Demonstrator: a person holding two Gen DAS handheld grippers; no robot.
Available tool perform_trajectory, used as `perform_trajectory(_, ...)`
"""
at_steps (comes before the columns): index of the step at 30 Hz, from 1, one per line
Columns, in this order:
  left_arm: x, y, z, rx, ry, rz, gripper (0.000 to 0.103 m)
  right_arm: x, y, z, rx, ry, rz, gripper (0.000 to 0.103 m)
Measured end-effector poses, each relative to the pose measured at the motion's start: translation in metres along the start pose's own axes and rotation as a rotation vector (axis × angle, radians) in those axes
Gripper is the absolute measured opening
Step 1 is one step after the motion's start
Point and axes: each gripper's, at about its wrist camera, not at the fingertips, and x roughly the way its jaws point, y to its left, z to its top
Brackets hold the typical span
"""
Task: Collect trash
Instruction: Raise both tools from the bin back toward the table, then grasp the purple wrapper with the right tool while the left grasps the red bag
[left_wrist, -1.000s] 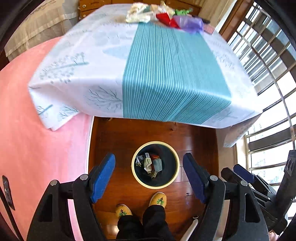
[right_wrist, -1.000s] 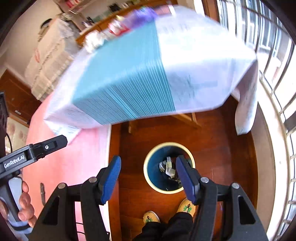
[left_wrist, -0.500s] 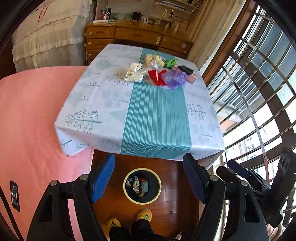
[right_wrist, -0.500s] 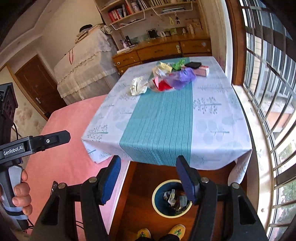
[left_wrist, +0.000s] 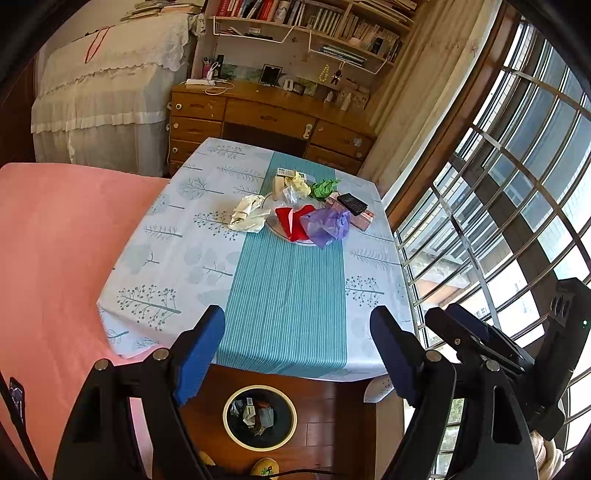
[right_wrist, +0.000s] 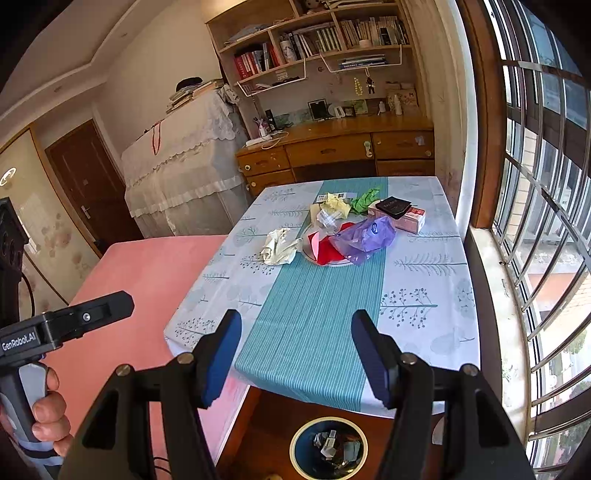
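Trash lies at the far half of the table (left_wrist: 288, 295) (right_wrist: 317, 306): a crumpled white paper (left_wrist: 247, 214) (right_wrist: 279, 246), red paper (left_wrist: 293, 220) (right_wrist: 325, 250) on a white plate, a purple plastic bag (left_wrist: 327, 225) (right_wrist: 365, 236), yellow paper (left_wrist: 297, 184) (right_wrist: 336, 205) and green paper (left_wrist: 323, 188) (right_wrist: 365, 199). A round bin (left_wrist: 259, 417) (right_wrist: 328, 446) with trash in it stands on the floor below the near table edge. My left gripper (left_wrist: 297, 350) hangs above that edge, jaws opening, nothing between them. My right gripper (right_wrist: 295, 356) is open and empty too.
A black wallet (left_wrist: 352, 202) (right_wrist: 393, 205) rests on a pink box (right_wrist: 410, 220) beside the trash. A pink bed (left_wrist: 55, 258) lies left of the table, barred windows (left_wrist: 498, 221) right, a wooden dresser (left_wrist: 266, 118) behind. The person's slippers (left_wrist: 264, 467) show by the bin.
Both grippers have risen and tilted up from over the bin, so the table top and room come into view. The left jaws have spread wider.
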Motion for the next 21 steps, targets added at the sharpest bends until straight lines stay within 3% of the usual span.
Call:
perform_trajectory(3,0.015,-0.001,0.014,0.024,-0.011,-0.010,0.088,0.018,-0.011,0.010,0.031,0.025,-0.011,0.062)
perform_trajectory(8,0.070,0.003,0.048,0.072,0.026,-0.005,0.088,0.056,-0.032,0.028,0.108,0.050,-0.044,0.062)
perform_trajectory(11,0.119,0.012,0.073,0.075,0.070,-0.074,0.088,0.086,-0.046,0.045,0.162,0.067,-0.081,0.062)
perform_trajectory(15,0.203,0.028,0.109,0.028,0.193,-0.156,0.075,0.135,-0.066,0.068,0.272,0.108,-0.132,0.062)
perform_trajectory(21,0.313,0.043,0.137,-0.023,0.339,-0.224,0.074,0.220,-0.096,0.096,0.399,0.188,-0.207,0.066)
